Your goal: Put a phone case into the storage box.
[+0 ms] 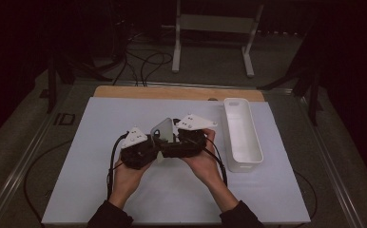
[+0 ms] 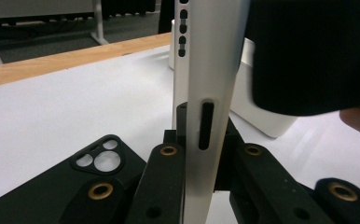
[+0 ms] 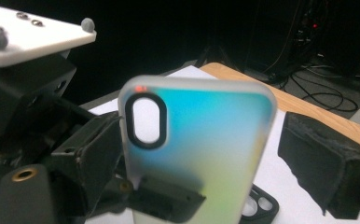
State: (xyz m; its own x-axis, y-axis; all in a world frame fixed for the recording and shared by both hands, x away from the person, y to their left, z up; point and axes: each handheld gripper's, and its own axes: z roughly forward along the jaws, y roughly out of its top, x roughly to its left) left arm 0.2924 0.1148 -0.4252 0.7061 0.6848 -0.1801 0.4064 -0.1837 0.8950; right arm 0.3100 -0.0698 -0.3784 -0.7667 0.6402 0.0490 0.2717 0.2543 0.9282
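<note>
Phone case (image 3: 197, 154), the translucent one with the oval camera cutout, stands upright between my two grippers above the middle of the white mat (image 1: 101, 190), its long axis vertical and its thin edge facing down the left gripper (image 2: 197, 186), whose jaws are closed on that lower edge. My right gripper (image 1: 191, 137) sits just beside it on the broad face side, equally near, though I cannot tell whether its jaws are pinching anything. Farther off, a second black phone case (image 2: 82, 175) lies flat on the mat, and the white bin (image 1: 241, 135) waits to the right.
</note>
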